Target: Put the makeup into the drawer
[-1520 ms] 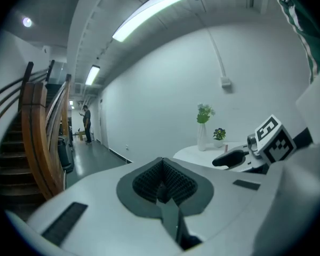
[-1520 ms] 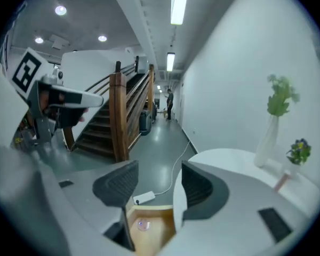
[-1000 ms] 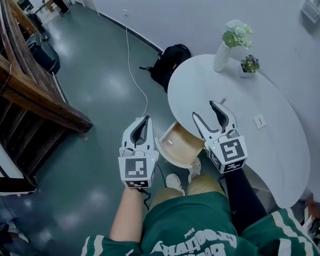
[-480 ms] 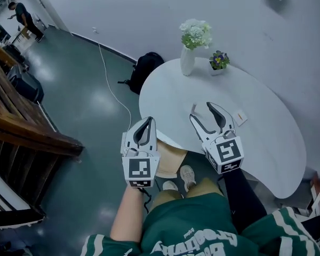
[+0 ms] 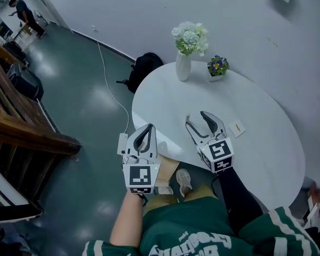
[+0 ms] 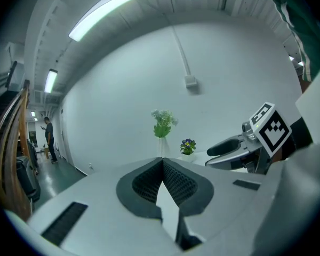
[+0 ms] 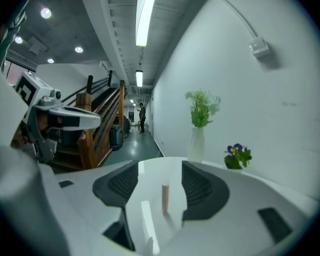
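Grey-padded R gripper (image 7: 161, 169), jaws well apart, gripping nothing; pink makeup stick (image 7: 165, 198) stands upright btwn them, untouched, on white table (image 5: 266, 137), frame centre. L gripper (image 5: 148, 128) jaws together, empty, lower left, wooden drawer (image 5: 168, 169) beside it.

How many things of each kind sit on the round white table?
Flower containers: 2, the tall white vase of pale flowers and the small white pot of purple flowers
Small upright pink tube: 1
Small flat white card: 1
Total: 4
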Available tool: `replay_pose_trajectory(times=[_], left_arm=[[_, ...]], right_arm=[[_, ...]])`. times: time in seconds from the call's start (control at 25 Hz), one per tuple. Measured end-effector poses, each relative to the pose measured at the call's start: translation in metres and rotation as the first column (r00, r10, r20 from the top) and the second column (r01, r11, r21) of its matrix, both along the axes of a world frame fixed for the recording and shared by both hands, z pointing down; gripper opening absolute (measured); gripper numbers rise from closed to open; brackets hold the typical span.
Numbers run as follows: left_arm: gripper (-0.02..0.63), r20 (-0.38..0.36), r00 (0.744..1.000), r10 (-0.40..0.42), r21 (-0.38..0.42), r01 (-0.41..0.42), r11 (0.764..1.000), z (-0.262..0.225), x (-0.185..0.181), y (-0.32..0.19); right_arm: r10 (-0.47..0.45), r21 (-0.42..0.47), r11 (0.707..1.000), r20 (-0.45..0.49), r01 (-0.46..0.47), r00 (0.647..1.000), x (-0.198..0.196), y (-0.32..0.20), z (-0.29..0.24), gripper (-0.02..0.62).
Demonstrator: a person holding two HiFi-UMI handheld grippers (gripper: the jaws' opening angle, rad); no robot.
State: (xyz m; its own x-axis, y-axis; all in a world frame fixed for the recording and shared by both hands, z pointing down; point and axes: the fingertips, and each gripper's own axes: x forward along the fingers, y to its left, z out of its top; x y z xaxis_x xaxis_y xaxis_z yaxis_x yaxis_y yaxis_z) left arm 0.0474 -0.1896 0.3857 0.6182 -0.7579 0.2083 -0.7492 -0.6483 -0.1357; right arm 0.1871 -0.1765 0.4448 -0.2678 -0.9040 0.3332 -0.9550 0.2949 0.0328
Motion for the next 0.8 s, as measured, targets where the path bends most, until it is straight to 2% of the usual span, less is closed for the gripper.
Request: replay_pose_trajectory(times=[0.28, 0.68, 0.72, 0.76, 0.8], left_arm=[[0.000, 0.013, 0.999, -0.051, -0.028, 0.052, 0.998, 0.016, -0.001, -0.007], [0.000, 0.061, 0.994, -0.094, -0.040, 0.096, 0.995, 0.028, -0.007, -0.006], [0.000, 0.061, 0.993, -0.097, -0.043, 0.099, 0.994, 0.029, -0.007, -0.006], [0.000, 0.059, 0.993, -0.101, -0.047, 0.104, 0.993, 0.031, -0.008, -0.006], [0.000, 0.059, 0.993, -0.106, -0.052, 0.109, 0.993, 0.033, -0.009, -0.005]], right_arm=[[-0.007, -0.132, 0.991, 0.027, 0.010, 1.000, 0.007, -0.016, 0.082, 0.253], [-0.041, -0.224, 0.973, 0.032, 0.047, 0.999, 0.007, -0.041, 0.138, 0.228], [-0.044, -0.223, 0.974, 0.028, 0.049, 0.999, 0.007, -0.042, 0.139, 0.205], [-0.051, -0.222, 0.973, 0.025, 0.056, 0.998, 0.005, -0.042, 0.140, 0.078], [-0.061, -0.222, 0.973, 0.027, 0.066, 0.998, 0.004, -0.042, 0.140, 0.072]])
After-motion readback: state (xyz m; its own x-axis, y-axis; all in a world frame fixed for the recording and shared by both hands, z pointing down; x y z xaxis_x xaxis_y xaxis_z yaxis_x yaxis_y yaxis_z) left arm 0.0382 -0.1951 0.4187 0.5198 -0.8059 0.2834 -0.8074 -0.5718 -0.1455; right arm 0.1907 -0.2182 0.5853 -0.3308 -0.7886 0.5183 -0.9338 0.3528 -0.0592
